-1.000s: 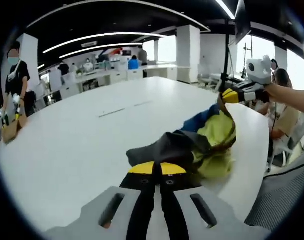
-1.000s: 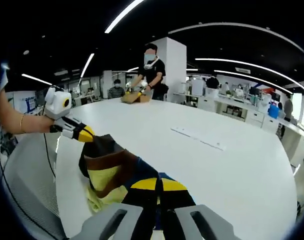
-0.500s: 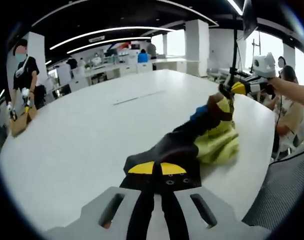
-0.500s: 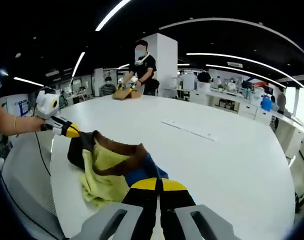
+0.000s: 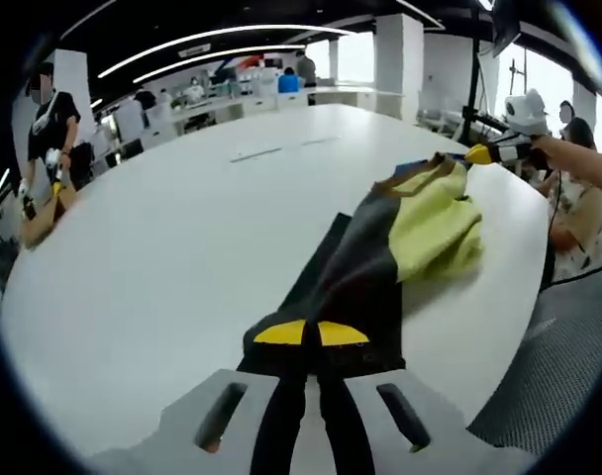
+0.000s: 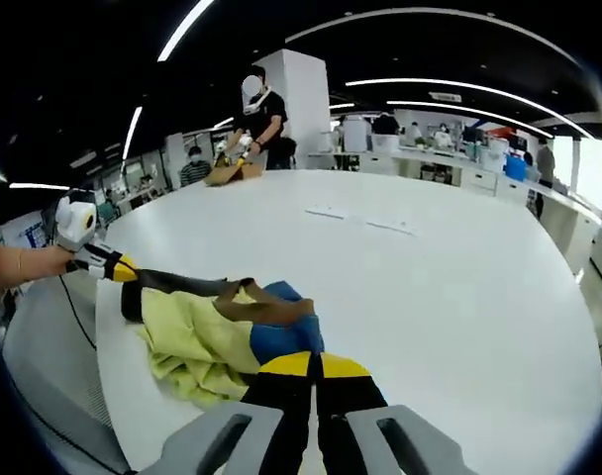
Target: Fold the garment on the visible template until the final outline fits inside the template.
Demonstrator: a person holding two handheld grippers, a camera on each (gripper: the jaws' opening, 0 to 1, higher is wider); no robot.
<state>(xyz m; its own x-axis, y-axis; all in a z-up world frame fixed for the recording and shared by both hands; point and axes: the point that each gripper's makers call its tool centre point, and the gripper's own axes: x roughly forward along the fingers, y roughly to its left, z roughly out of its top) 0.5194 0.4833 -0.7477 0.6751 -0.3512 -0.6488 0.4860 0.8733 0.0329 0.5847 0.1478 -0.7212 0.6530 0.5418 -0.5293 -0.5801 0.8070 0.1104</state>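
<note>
A garment in black, yellow-green, brown and blue (image 5: 400, 233) lies stretched across the white table (image 5: 152, 257). My left gripper (image 5: 301, 334) is shut on its black end at the near edge. My right gripper (image 5: 476, 154), held by a hand, pinches the far end at the upper right. In the right gripper view, my right gripper (image 6: 303, 364) is shut on the blue part of the garment (image 6: 197, 336). There the left gripper (image 6: 123, 268) holds the dark end at the left. The yellow-green part bunches towards the table's edge.
Thin strip marks (image 5: 281, 148) lie further in on the table. A person (image 6: 256, 124) handles a brown box (image 6: 230, 173) at the far side. A grey mesh chair (image 5: 553, 381) stands just past the near edge. Other people sit at desks behind.
The two grippers have moved apart and down. The garment, bunched and lifted before, is now pulled out long and lies flatter on the table.
</note>
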